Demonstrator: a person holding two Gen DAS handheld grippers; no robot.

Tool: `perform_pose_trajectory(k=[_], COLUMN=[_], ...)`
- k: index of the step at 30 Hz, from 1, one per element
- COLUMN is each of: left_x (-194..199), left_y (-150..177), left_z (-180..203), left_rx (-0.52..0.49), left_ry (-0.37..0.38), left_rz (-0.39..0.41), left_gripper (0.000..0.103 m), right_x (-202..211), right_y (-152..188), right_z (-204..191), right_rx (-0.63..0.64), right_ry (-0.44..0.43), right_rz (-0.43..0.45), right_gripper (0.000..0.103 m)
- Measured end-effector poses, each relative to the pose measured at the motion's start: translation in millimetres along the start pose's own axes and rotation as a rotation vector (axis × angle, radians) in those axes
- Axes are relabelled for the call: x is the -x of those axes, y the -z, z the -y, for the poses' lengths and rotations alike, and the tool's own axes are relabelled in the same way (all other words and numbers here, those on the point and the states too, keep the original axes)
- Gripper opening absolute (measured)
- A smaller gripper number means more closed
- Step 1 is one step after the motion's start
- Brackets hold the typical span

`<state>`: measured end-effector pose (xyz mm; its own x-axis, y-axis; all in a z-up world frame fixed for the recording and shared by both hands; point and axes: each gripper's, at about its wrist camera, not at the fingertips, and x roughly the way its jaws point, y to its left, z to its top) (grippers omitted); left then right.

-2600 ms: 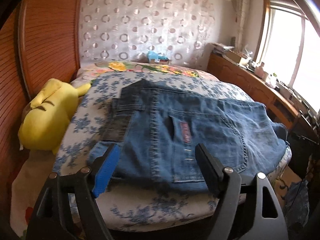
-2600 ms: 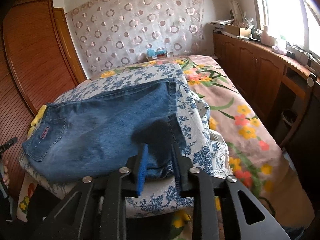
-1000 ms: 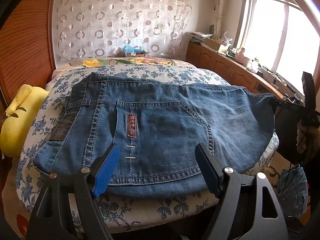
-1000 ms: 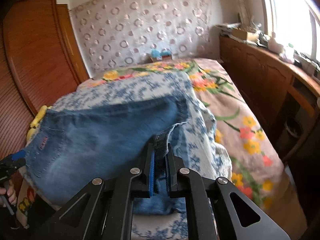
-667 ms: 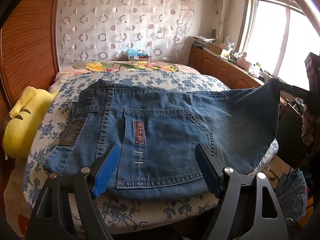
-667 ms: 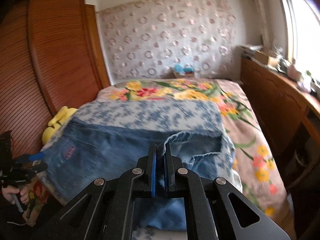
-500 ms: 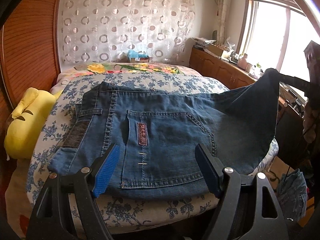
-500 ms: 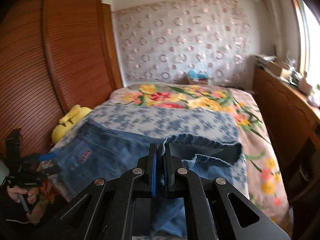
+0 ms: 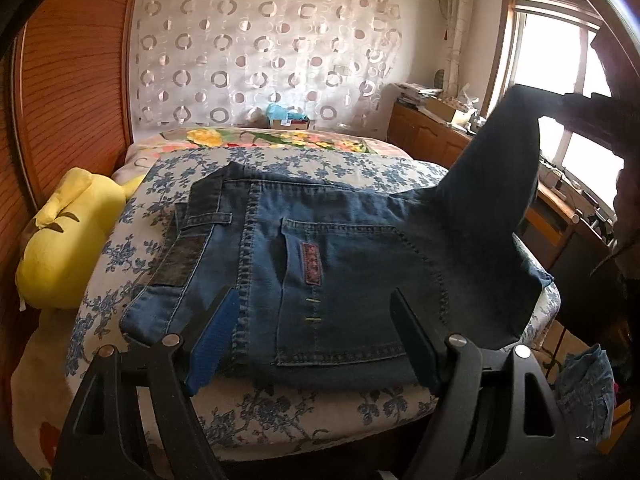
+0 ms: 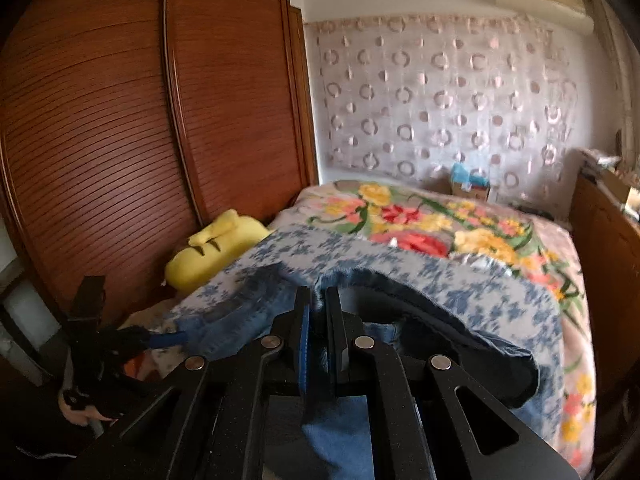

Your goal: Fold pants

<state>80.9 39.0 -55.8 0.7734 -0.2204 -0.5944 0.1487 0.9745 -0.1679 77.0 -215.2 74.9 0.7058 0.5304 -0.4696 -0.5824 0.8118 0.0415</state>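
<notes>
In the left wrist view, our left gripper [image 9: 312, 320] hangs with its jaws spread wide and empty over the near edge of the jeans [image 9: 328, 264], which lie flat, back pocket up, on the blue-flowered quilt [image 9: 132, 256], while one leg end rises toward two o'clock against the window [image 9: 560, 92]. In the right wrist view, our right gripper [image 10: 318, 312] is clamped tight on a raised denim hem at six o'clock, with a yellow plush toy [image 10: 212, 248] at nine o'clock.

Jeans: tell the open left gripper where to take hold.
Grip the jeans at the waistband corner, coming from the near edge of the bed. It lies flat beside the left gripper, opposite the leg end lifted by the right gripper.
</notes>
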Motion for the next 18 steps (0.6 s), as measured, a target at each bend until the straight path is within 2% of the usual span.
perform_pose_trajectory(k=[2,5,12,18], left_x=[-1,-4,-15,-19], left_y=[2,4,3,-9], left_z=[-3,-4,6,30], left_rx=[0.007,0.014,-0.002,-0.053], left_ry=[-0.002,0.001,0.028,0.067], left_rz=[-0.005,-0.012,-0.027,-0.018], left_gripper=[0.078,0.078,0.078,0.078], right_x=[-4,-2,-5,-9], right_y=[4,9,27,60], right_z=[4,6,26,46], right_rx=[0.001,0.012,-0.019,-0.118], right_ry=[0.002,0.032,0.131,0.210], right_rz=[-0.015,-0.038,-0.075,-0.124], right_gripper=[0.020,0.032,0.034,0.043])
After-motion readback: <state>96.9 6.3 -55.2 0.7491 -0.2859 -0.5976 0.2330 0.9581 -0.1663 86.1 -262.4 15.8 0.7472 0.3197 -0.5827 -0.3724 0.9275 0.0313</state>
